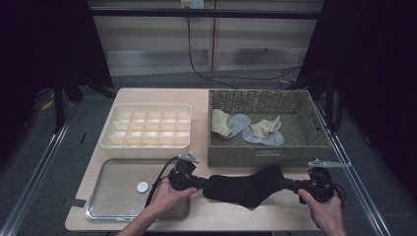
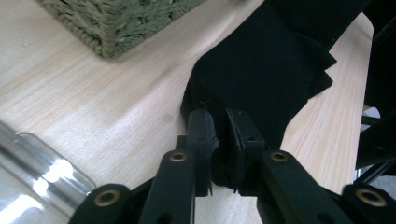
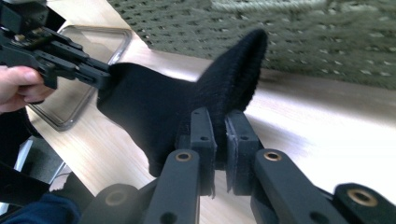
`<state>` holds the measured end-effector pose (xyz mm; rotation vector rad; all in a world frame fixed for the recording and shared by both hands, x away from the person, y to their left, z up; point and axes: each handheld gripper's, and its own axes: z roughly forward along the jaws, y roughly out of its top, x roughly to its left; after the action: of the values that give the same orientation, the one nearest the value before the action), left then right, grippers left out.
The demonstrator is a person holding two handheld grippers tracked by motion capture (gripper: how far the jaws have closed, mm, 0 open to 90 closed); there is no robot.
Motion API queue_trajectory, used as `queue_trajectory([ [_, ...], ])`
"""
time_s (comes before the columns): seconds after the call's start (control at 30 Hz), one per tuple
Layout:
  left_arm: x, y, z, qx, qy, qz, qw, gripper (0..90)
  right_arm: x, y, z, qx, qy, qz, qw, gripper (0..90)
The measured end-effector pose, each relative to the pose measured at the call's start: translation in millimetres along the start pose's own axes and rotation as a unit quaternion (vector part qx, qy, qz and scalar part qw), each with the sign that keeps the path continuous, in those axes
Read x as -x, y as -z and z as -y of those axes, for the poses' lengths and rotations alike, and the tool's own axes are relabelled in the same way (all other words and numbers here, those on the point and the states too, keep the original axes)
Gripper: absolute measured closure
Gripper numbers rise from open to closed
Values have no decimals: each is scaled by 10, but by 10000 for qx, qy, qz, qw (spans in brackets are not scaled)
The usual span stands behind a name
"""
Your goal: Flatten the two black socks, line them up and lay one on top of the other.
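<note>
The left gripper [image 1: 200, 183] has its jaws drawn close together, pinching one end of a black sock [image 1: 246, 186]; in the left gripper view the pads [image 2: 203, 135] press a thin fold of the dark cloth between them, with only that fold filling the narrow gap. The right gripper [image 1: 286, 184] has its jaws likewise nearly together, pinching the opposite end of the same sock, and in the right gripper view the cloth sits clamped between its two pads [image 3: 204, 133]. The sock is stretched between the two grippers at the near edge of the table [image 1: 196, 96], just in front of the woven basket [image 1: 268, 152] and to the right of the metal tray [image 1: 98, 206]. Its middle sags toward the tabletop, while one corner stands up near the right gripper. Whether the lowest part touches the wood cannot be told. Inside the basket lie several pale socks [image 1: 246, 129], well apart from both grippers. A white divided box [image 1: 110, 142] stands behind the tray, untouched.
</note>
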<state>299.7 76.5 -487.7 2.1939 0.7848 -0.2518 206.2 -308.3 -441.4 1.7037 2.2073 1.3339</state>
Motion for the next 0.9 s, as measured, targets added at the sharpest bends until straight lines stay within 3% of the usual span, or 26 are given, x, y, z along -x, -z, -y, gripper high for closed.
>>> queue_trajectory([
  [0.47,27,-67,-45,6,50,58,10000,848,-216,-152,-144,-46,277,-243,9993,831],
  [0.6,32,-107,-49,98,121,238,9996,849,-284,-181,-221,-63,371,-289,9989,831],
  [0.9,62,-119,-64,129,108,298,9994,850,-482,-389,-312,-144,609,-567,9964,831],
])
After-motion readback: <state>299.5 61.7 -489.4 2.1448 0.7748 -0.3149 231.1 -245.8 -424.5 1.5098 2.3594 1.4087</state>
